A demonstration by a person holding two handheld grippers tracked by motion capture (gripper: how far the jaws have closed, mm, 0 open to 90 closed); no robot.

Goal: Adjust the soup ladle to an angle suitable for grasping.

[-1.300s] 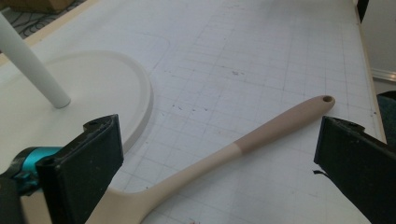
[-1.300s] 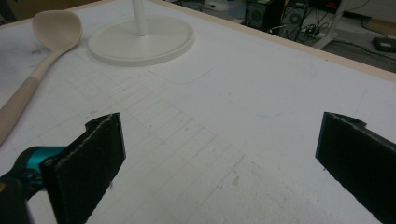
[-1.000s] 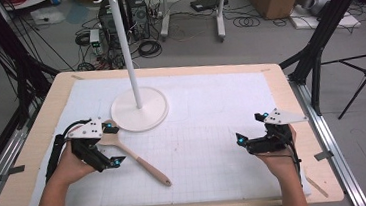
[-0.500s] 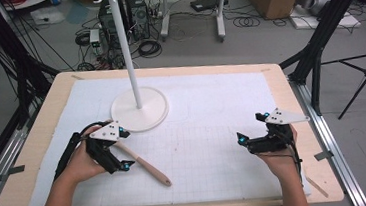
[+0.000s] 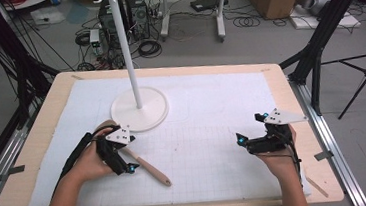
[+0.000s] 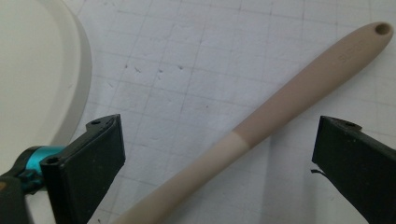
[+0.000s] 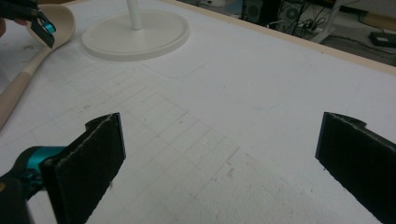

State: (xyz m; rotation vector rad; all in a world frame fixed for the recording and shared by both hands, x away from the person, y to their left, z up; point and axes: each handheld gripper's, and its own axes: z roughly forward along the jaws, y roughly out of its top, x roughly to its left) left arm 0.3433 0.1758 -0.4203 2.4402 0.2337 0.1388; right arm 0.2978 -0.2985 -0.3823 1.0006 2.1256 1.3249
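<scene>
Left gripper [image 5: 126, 164] sits low over the beige wooden spoon with the long tapered handle [image 5: 149, 166], jaws spread wide on either side of the handle, not touching it. In the left gripper view the handle [image 6: 280, 100] runs diagonally between the jaws, hanging hole at its top-right end; the bowl end is cut off at the bottom edge. In the high view the spoon lies flat on the white gridded foam mat [image 5: 211, 105], just in front of the white round-based stand with a thin upright pole [image 5: 138, 107]; the spoon bowl is mostly hidden under the left hand [image 5: 93, 161] and gripper. The stand's top hooks are clipped by the frame edge.

Right gripper [image 5: 247, 142] is released too, jaws wide apart over bare mat, well apart from the spoon. Its view shows the spoon bowl [image 7: 58, 23] at top left, partly covered by the left gripper's tip [image 7: 39, 23], beside the stand base [image 7: 135, 35]. Light wooden tabletop [image 5: 39, 140] borders the mat.
</scene>
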